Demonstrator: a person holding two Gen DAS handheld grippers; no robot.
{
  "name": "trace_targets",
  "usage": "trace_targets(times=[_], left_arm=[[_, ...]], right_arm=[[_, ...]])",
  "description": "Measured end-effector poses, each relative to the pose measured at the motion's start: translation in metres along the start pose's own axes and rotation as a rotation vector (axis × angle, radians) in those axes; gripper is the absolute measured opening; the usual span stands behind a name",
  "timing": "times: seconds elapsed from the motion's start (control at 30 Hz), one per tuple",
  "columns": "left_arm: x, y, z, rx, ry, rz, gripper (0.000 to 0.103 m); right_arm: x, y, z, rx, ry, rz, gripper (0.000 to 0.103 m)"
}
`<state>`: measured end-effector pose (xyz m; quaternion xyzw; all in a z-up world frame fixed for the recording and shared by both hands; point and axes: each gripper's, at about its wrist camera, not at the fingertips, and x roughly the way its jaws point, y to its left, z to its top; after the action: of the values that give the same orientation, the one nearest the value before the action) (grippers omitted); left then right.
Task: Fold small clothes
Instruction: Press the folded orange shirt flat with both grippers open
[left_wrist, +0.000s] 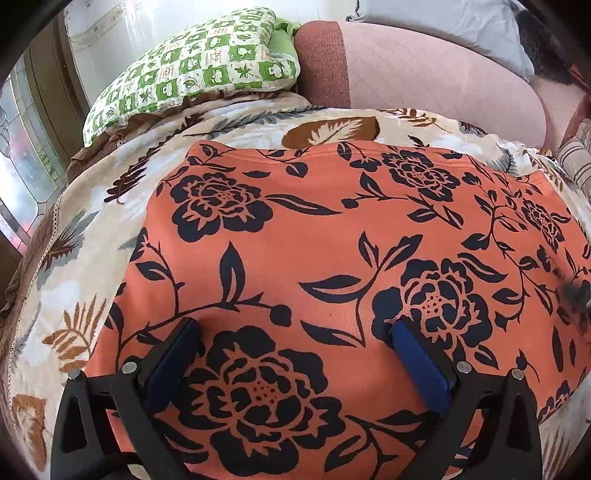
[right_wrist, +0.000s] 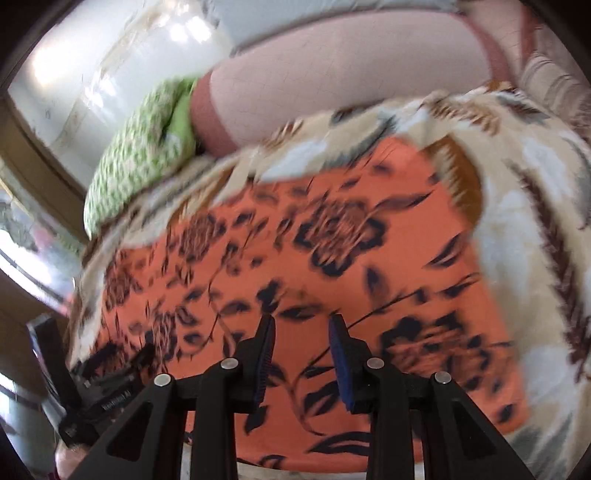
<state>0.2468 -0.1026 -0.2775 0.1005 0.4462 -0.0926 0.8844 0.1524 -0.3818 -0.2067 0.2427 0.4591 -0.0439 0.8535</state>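
Above the orange floral garment (left_wrist: 314, 258), both grippers hang with jaws apart

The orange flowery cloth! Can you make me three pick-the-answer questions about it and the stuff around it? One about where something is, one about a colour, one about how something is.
1. Where does the orange cloth lie?
A. spread on the leaf-print bedspread
B. hanging on a hook
C. inside a basket

2. What colour are the flowers on the cloth?
A. yellow
B. dark navy-black
C. white

3. How are the fingers of the left gripper?
A. pinching a sock
B. snapped shut
C. wide apart, with nothing between them

Answers:
1 A, the bedspread shows all round the cloth's edges.
2 B, dark blooms and leaves cover the orange.
3 C, the blue pads stand far apart above the flat cloth.
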Motion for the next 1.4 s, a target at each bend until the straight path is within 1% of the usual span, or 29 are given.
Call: trace_targets(times=[0.03,0.07,0.13,0.2,0.23,0.27,0.4,0.5,0.63,0.7,0.9,1.03,1.2,1.4], left_arm=[[-0.001,0.000,0.001,-0.005,0.003,0.003,0.103],[-0.003,0.001,0.001,-0.011,0.002,0.010,0.103],[-0.008,0.002,0.002,-0.015,-0.003,0.038,0.103],[-0.019,0.002,0.001,-0.010,-0.034,0.074,0.103],[-0.024,0.002,0.000,-0.005,-0.052,0.084,0.103],[-0.031,0.002,-0.001,-0.001,-0.072,0.094,0.103],[-0.054,0.003,-0.008,-0.004,-0.119,0.100,0.103],[-0.067,0.005,-0.016,-0.014,-0.136,0.100,0.103],[-0.078,0.006,-0.026,-0.042,-0.124,0.079,0.103],[-0.084,0.005,-0.030,-0.056,-0.131,0.070,0.103],[-0.096,-0.006,-0.042,-0.039,-0.141,0.073,0.103],[-0.098,-0.010,-0.049,-0.027,-0.136,0.084,0.103],[-0.096,-0.008,-0.049,-0.040,-0.127,0.093,0.103],[-0.080,-0.006,-0.041,-0.057,-0.092,0.064,0.103]], right_arm=[[0.013,0.004,-0.003,-0.013,0.048,-0.022,0.034],[0.018,0.009,-0.005,-0.038,0.043,-0.054,0.034],[0.015,0.020,-0.006,-0.095,0.018,-0.084,0.035],[0.007,0.023,-0.006,-0.091,-0.003,-0.045,0.035],[0.000,0.024,-0.007,-0.081,-0.029,-0.020,0.035],[-0.006,0.027,-0.009,-0.085,-0.053,-0.017,0.035],[-0.031,0.043,-0.015,-0.124,-0.150,0.008,0.035],[-0.045,0.048,-0.022,-0.123,-0.177,0.043,0.035],[-0.046,0.052,-0.035,-0.134,-0.153,0.052,0.035],[-0.046,0.053,-0.044,-0.142,-0.137,0.052,0.035],[-0.056,0.051,-0.057,-0.142,-0.134,0.069,0.035],[-0.060,0.051,-0.060,-0.141,-0.135,0.076,0.035],[-0.060,0.054,-0.061,-0.145,-0.130,0.085,0.035],[-0.047,0.055,-0.052,-0.121,-0.116,0.089,0.035]])
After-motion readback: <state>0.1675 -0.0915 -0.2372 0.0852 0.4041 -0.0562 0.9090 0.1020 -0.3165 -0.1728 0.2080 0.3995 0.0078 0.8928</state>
